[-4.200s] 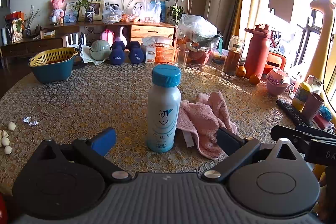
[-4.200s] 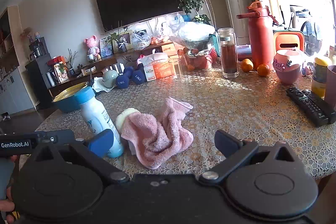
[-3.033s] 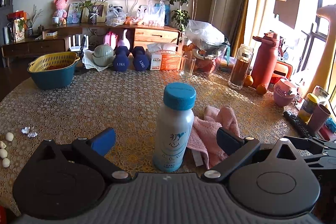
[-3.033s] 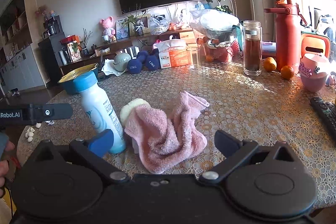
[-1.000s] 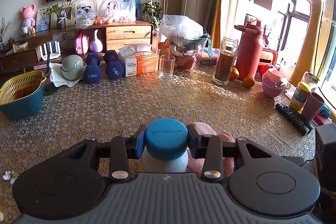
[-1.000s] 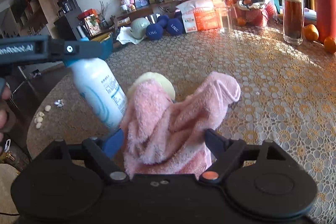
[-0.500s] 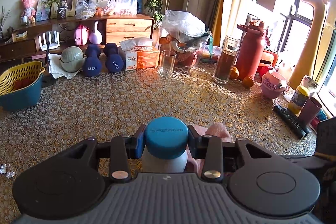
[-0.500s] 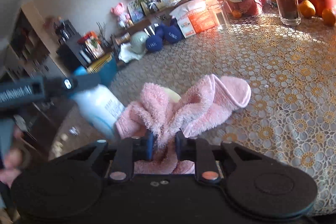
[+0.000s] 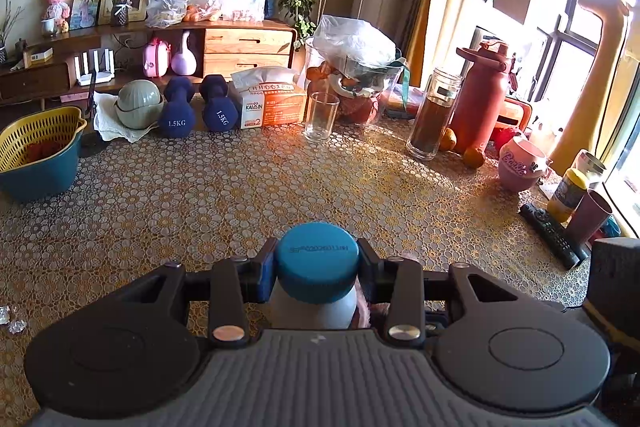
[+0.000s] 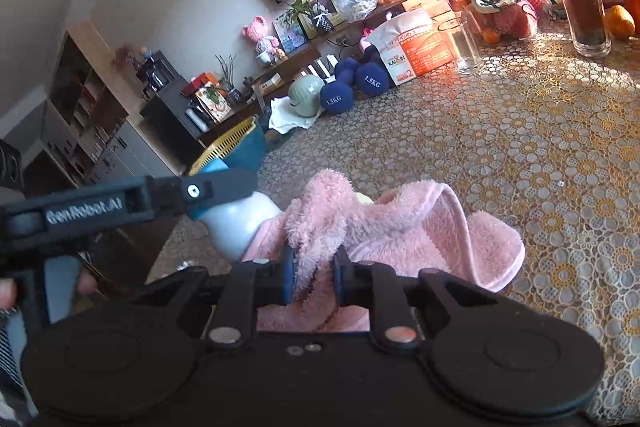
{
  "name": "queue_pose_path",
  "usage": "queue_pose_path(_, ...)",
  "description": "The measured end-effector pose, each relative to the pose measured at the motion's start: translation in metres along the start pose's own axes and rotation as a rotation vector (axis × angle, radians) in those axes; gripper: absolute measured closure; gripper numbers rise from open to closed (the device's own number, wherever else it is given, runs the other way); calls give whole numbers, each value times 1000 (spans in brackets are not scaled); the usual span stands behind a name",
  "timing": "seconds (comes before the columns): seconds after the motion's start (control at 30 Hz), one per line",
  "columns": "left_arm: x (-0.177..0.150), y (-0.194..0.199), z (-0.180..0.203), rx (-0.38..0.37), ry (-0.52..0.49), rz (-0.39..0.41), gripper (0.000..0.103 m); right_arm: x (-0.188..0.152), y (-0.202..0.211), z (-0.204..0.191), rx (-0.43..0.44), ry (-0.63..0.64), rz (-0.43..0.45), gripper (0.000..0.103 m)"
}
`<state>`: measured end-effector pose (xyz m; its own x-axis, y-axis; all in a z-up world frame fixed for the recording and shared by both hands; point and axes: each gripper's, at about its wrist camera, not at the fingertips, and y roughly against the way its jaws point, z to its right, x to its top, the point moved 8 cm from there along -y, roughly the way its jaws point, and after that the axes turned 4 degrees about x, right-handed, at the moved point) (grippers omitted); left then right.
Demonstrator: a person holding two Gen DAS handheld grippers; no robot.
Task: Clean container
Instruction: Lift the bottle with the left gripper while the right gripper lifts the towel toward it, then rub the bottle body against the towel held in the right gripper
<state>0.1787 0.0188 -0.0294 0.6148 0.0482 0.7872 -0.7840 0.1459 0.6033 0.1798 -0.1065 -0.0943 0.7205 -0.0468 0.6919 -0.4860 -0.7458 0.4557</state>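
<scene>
Bottle [image 9: 316, 301], white with a blue cap [image 9: 317, 256], sits clamped at the cap between the fingers of the left gripper [image 9: 316, 269], over the lace-covered table [image 9: 240, 195]. Just to its right, the right gripper [image 10: 314, 277] is pinched shut on a fold of the pink towel [image 10: 404, 223], which bunches against the bottle's side. Both grips look secured; judging by this, the wiping itself is only at its start, and most of the bottle is left to rub down.
</scene>
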Motion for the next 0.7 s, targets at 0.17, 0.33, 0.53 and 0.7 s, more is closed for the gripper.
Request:
queue_pose_path(0.17,0,0,2,-2,-21,-6,63,-34,-22,1,-125,271,-143,86)
queue_pose_path(0.33,0,2,7,-29,-98,-27,63,-50,-25,-3,-182,451,-180,86)
queue_pose_path(0.53,9,11,14,-35,-239,3,44,-48,-20,1,-171,406,-176,86)
queue_pose_path(0.7,10,16,30,-70,-514,11,33,-47,-18,5,-160,372,-179,86)
